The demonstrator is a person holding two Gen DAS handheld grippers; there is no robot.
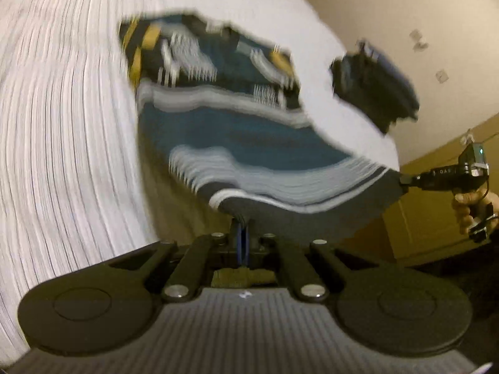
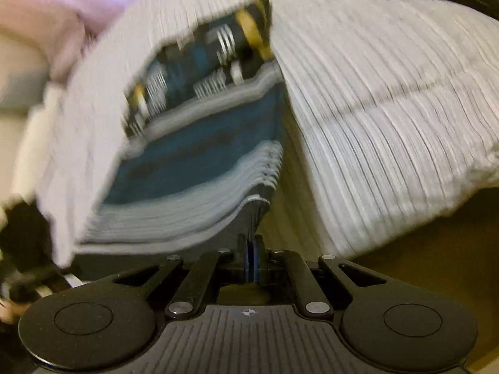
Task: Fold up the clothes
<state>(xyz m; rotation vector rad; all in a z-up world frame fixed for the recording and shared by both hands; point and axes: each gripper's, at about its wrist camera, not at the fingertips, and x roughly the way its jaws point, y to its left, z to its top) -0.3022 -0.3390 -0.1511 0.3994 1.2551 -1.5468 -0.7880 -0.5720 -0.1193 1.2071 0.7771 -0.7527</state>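
We hold one blue striped garment (image 1: 249, 143) with two grippers. Our left gripper (image 1: 241, 229) and right gripper (image 2: 252, 243) each pinch its near dark hem. One white ribbed bedspread (image 2: 389, 109) lies beyond both.

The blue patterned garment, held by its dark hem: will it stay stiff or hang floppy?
Probably floppy: the garment sags between the left hand-held gripper and the right hand-held gripper. Likely light, since thin pinches on the hem carry it. It may swing; both views show it blurred.

Soft knitted cloth garment (image 1: 243, 143), ribbed white bedcover (image 1: 62, 124), matt black plastic gripper (image 1: 242, 227)
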